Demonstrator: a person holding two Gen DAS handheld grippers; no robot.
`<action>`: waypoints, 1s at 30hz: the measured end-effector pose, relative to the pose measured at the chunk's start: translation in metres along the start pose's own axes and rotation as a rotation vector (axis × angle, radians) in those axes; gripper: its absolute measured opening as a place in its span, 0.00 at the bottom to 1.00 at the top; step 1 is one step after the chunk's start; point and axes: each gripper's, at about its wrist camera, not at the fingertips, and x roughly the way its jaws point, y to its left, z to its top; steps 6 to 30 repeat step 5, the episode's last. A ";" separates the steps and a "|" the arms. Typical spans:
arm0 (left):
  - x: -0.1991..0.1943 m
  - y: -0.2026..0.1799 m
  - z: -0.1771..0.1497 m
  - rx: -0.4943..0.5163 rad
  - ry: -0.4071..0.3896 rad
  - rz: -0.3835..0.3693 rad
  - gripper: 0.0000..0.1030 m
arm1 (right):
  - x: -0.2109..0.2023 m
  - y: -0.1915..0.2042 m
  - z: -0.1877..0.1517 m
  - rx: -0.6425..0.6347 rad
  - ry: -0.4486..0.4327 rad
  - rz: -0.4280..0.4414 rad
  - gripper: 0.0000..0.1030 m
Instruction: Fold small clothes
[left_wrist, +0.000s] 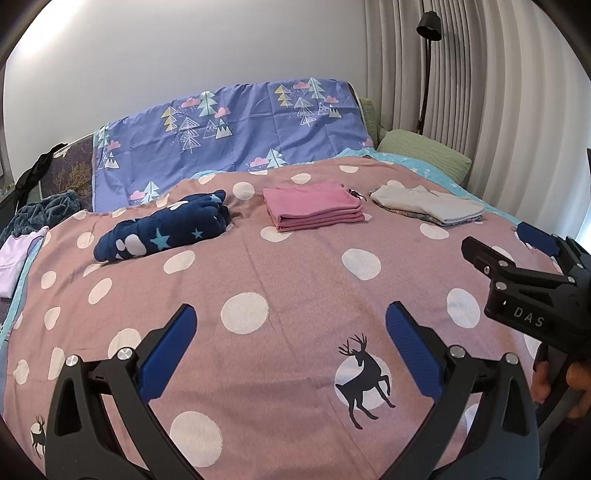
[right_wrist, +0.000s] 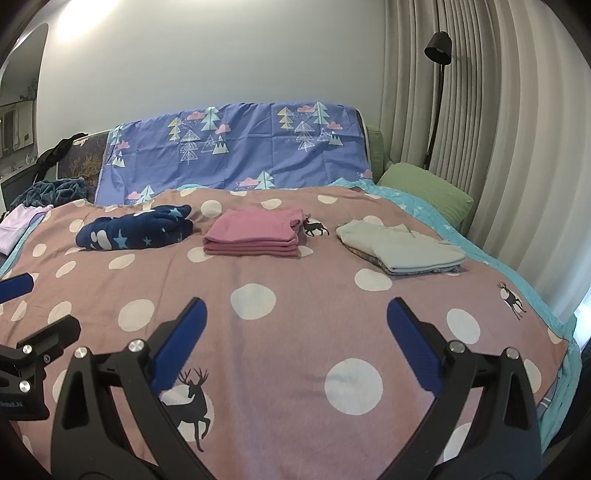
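Three bundles of small clothes lie in a row across the far half of a bed, well apart from one another. In the middle sits a neat, squared stack of pink cotton garments (right_wrist: 255, 232), edges aligned, several layers showing at its near side. To its right lies a flatter pile of pale cream and light blue garments (right_wrist: 400, 245), folded over a patterned piece at the bottom, its corners a little uneven. To the left lies a dark navy fleece garment with white clouds and light blue stars (right_wrist: 135, 228), bunched into a soft roll rather than a flat fold. Judging from this, most of the folding looks finished; the navy piece may need tidying. At the far left edge of the bed a pale lilac garment (left_wrist: 14, 260) lies spread and seems unfolded, so it is probably what is left, along with a crumpled teal blanket (left_wrist: 44, 214) behind it.

The clothes rest on a dusty pink bedspread with white dots and black deer (left_wrist: 295, 295). Behind it hangs a purple sheet printed with trees (right_wrist: 236, 151); a green pillow (right_wrist: 428, 190) and grey curtains (right_wrist: 498, 147) are at the right.

The left gripper (left_wrist: 290, 332) and the right gripper (right_wrist: 295, 328) both hover above the near, bare part of the bedspread, blue-padded fingers spread wide, gripping nothing.
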 end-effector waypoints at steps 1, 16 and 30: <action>0.000 0.000 0.000 0.000 0.000 -0.001 0.99 | 0.001 0.000 0.001 0.000 0.001 0.000 0.97; 0.001 -0.001 0.000 0.002 0.002 0.000 0.99 | 0.001 0.000 0.001 -0.001 0.000 0.001 0.97; 0.001 -0.001 0.000 0.002 0.002 0.000 0.99 | 0.001 0.000 0.001 -0.001 0.000 0.001 0.97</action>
